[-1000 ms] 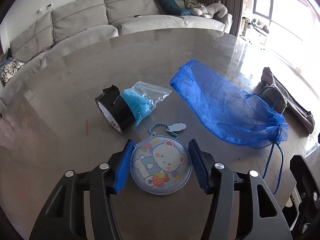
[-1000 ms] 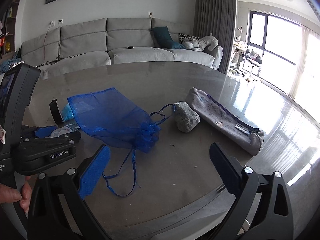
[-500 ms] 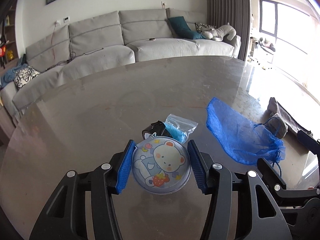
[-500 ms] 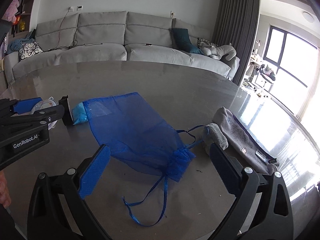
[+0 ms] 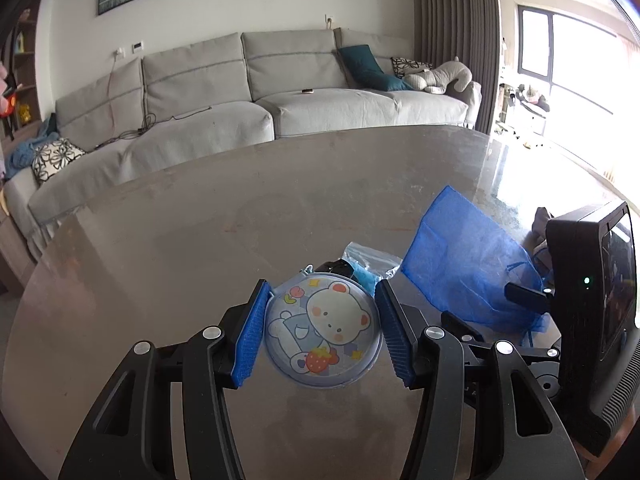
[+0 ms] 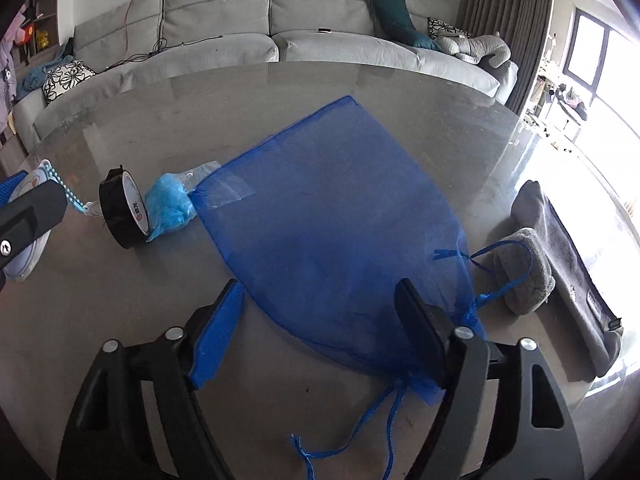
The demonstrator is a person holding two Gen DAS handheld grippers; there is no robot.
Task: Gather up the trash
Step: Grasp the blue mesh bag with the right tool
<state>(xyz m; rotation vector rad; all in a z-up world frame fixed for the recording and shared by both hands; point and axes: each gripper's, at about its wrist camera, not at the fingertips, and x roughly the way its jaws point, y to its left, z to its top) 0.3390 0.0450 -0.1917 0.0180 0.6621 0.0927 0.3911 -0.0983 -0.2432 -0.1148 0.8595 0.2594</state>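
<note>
My left gripper [image 5: 322, 332] is shut on a round bear-print disc [image 5: 324, 330] and holds it above the table. Its bead chain hangs beside the tape in the right wrist view [image 6: 74, 194]. A blue mesh drawstring bag [image 6: 332, 220] lies flat on the table; it also shows in the left wrist view [image 5: 472, 272]. My right gripper [image 6: 320, 332] is open, its fingers low over the bag's gathered mouth end. A black tape roll [image 6: 122, 212] and a clear zip bag with blue stuff [image 6: 172, 204] lie left of the mesh bag.
A grey rolled cloth [image 6: 524, 272] and a long grey pouch [image 6: 572, 276] lie at the table's right edge. A grey sofa [image 5: 256, 96] stands beyond the far edge. The right gripper's body [image 5: 592, 320] is close on the right of my left one.
My left gripper closed on the disc and lifted it off the table. My right gripper moved forward and down over the mesh bag's mouth and narrowed its opening.
</note>
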